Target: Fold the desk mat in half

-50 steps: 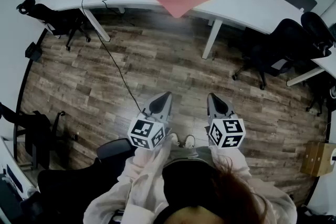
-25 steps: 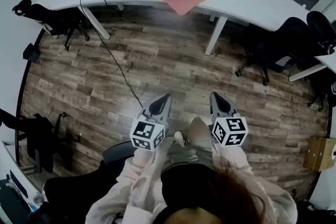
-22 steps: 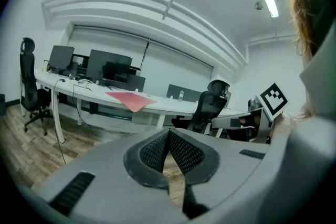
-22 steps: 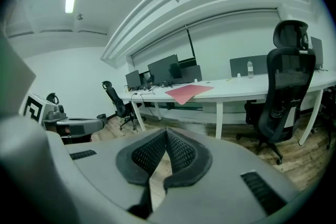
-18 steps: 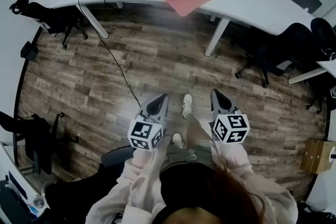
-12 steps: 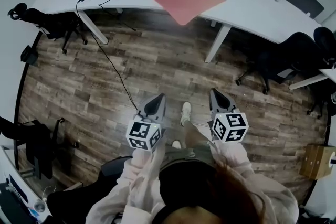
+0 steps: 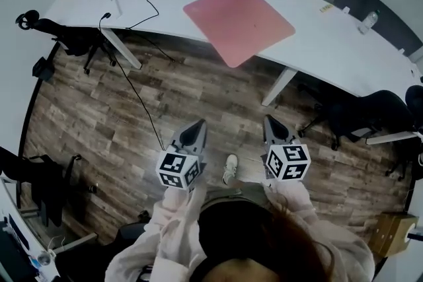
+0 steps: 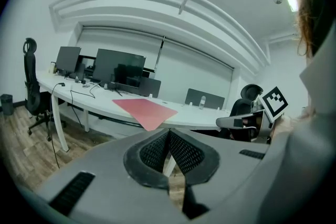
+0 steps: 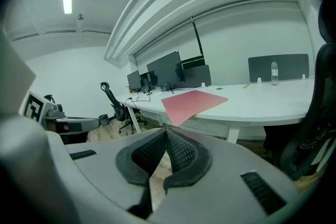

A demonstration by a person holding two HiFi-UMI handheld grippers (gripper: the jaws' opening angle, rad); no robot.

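**Both tongs closed and empty, mat out on the bench**

Head view: pink desk mat [image 7: 239, 23] lies flat on the white curved bench [image 7: 317, 43] at 12 o'clock, its near corner overhanging the bench edge. Left tongs [image 7: 197, 122] and right tongs [image 7: 270, 119] sit side by side at 6 o'clock over the wood floor [image 7: 86, 122], well apart from the mat. Both closed, pads together, nothing between

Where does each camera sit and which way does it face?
Head view: on the person's head, facing steeply down at floor and desk; shows sleeves, a shoe, left gripper, right gripper.
Left gripper view: on that gripper, facing the desk along its shut jaws; right gripper at right.
Right gripper view: likewise, shut jaws toward the desk; left gripper at left.
Shared: all three show the pink desk mat overhanging the desk.
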